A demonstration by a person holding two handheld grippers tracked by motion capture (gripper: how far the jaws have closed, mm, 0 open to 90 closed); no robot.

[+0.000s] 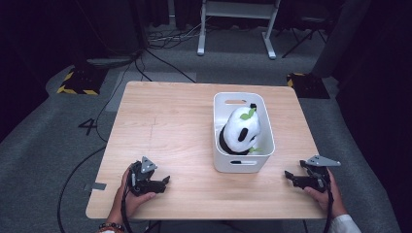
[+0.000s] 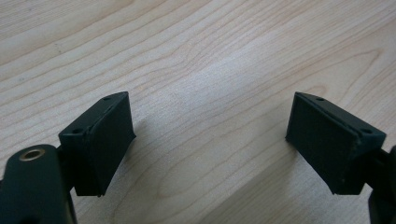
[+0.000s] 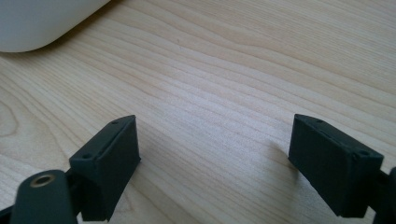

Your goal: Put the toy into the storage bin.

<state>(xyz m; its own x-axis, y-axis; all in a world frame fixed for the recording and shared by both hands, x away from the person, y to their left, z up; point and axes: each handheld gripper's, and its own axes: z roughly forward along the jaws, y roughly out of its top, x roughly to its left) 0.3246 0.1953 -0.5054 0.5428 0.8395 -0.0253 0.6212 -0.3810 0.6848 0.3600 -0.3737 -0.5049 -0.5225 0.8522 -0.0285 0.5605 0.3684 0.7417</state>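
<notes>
At the near left of the wooden worktop, the left gripper rests in the person's left hand, its fingers spread wide with nothing but bare wood between them. Right of the middle stands a white tub, and in it lies a black-and-white panda toy with green patches, well apart from both grippers. At the near right edge, the right hand holds the right gripper low over the worktop, its fingers likewise wide open and empty, with a corner of the tub showing beyond them in the right gripper view.
</notes>
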